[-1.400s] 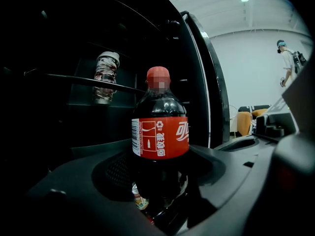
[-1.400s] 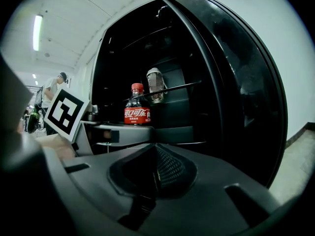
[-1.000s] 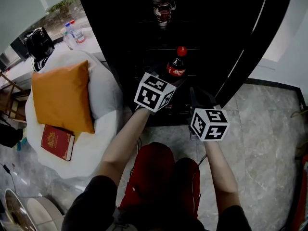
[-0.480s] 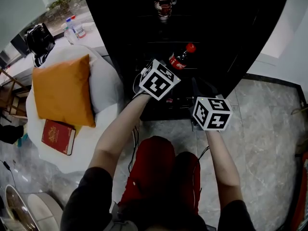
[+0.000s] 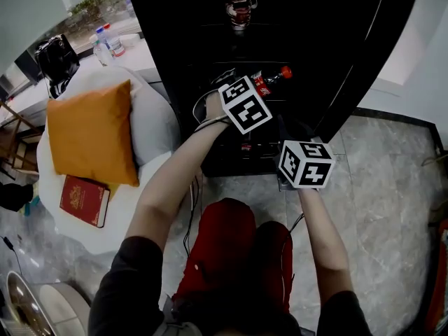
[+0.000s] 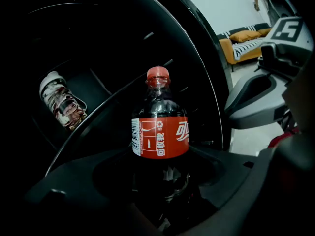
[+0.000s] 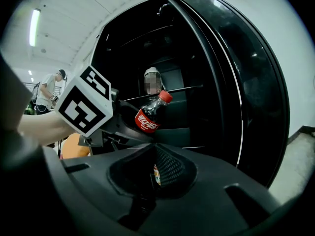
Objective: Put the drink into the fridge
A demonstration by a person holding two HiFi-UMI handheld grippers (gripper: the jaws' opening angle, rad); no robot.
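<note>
One cola bottle (image 6: 160, 132) is clamped low on its body by the left gripper (image 6: 162, 188) and held tilted before the shelves of the one open fridge (image 5: 350, 47). One other bottle (image 6: 61, 102) is seen inside. The right gripper (image 7: 153, 173) is held below, its jaws together and empty.

- The bottle (image 6: 160, 136) had a red cap and a red label with white print.
- The cushion (image 5: 91, 135) was orange.
- The book (image 5: 84, 200) was red.
- The fridge (image 5: 336, 47) was black.
</note>
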